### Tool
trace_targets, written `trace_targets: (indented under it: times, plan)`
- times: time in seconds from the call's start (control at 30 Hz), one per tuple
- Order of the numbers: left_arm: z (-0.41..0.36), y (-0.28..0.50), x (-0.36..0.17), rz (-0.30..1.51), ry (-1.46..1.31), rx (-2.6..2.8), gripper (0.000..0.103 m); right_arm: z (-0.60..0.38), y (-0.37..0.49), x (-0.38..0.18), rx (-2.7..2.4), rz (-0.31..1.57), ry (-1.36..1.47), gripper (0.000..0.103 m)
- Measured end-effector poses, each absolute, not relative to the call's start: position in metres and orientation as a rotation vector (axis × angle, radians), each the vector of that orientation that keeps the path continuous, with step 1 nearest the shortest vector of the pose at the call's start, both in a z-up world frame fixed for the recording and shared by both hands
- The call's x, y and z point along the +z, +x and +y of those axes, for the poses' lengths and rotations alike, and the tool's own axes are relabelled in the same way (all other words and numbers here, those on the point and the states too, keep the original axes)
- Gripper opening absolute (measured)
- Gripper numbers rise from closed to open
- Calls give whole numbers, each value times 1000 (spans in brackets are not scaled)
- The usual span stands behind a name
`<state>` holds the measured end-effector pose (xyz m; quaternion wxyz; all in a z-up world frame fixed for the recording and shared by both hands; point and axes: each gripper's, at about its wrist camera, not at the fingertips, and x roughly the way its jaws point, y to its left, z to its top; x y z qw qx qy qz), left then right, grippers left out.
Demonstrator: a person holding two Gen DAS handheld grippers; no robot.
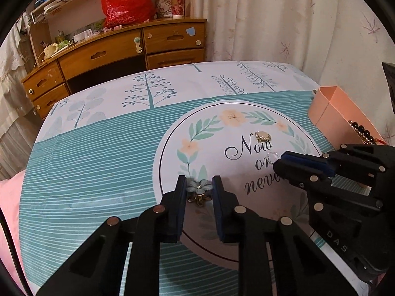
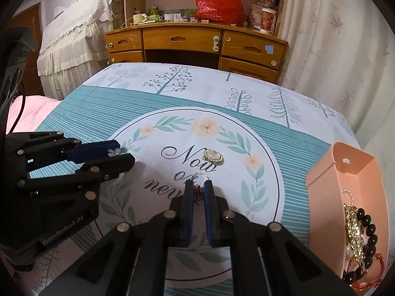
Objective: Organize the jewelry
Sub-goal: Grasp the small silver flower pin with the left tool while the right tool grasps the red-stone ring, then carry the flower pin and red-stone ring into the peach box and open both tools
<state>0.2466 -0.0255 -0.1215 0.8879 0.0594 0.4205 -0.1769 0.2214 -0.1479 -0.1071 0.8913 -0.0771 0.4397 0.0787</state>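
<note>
While both work: over the bench (image 1: 98,148)
Left tongs (image 1: 199,183): parted around flower clip (image 1: 199,188), petals facing far
Right tongs (image 2: 198,185): pinching clear ring (image 2: 200,175)
Pink box (image 2: 321,180): right, holding bracelets (image 2: 365,236)

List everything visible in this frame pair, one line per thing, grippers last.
flower clip: 1, pale blue, between left gripper's fingers
clear ring: 1, transparent with red bit, at right gripper's tips
oval brooch: 1, cream and gold, on cloth's "Now"
pink box: 1, salmon, right table edge, open
beaded bracelet: 1, black, inside box
tablecloth: 1, teal and white
red bag: 1, on wooden desk
left gripper: 1, black, open
right gripper: 1, black, nearly closed
</note>
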Motion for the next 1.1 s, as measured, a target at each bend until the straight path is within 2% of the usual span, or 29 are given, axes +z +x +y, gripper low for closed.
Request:
trace_targets:
  times: [0.33,0.63,1.1]
  plan:
    - [-29,243,-118,933,107,-344,18,-163,208,-102,228,986,-10,8]
    - [-32,229,-94,976,-8,-406,18,-178,181,-64,266,923,46,8]
    - [-99,191,-10,815,41,-583,18,-231,140,19,192,756,40,8]
